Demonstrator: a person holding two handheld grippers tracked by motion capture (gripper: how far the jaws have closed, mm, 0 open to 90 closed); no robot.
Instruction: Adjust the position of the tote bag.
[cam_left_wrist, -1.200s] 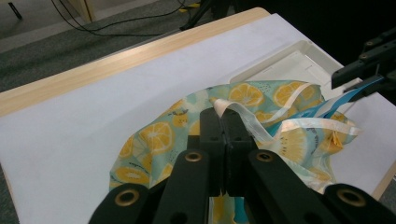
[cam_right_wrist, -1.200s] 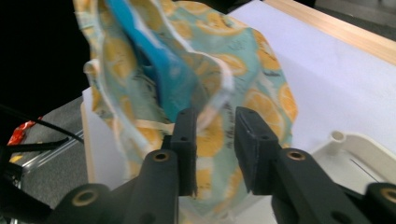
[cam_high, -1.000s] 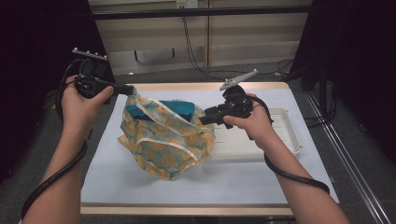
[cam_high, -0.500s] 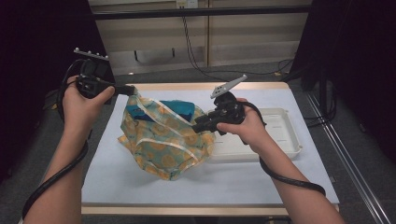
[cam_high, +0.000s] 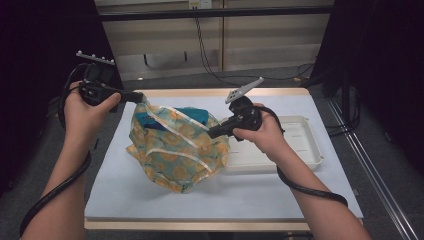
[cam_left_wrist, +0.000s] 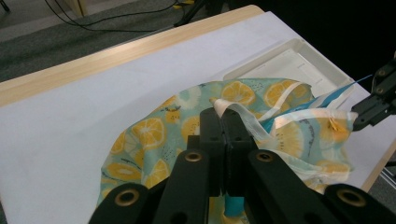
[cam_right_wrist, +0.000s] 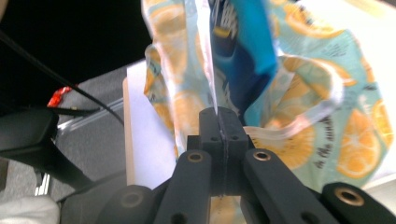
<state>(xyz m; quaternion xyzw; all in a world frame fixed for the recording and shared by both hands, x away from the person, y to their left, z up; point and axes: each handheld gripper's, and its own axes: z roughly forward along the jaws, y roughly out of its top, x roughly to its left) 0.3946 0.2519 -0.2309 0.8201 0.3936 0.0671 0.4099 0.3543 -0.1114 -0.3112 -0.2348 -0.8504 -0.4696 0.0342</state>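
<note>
A white tray (cam_high: 305, 145) lies just beside the lemon-print bag (cam_high: 175, 150), which slumps mid-table. A blue packet (cam_high: 165, 120) apparently sits inside. Both the left gripper (cam_high: 139, 96) and right gripper (cam_high: 212, 133), jaws pressed together, pinch the bag's rim at opposite sides.

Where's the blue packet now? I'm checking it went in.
In the high view, the blue packet sits inside the fruit-print bag, mid-table, left of the white tray.
</note>
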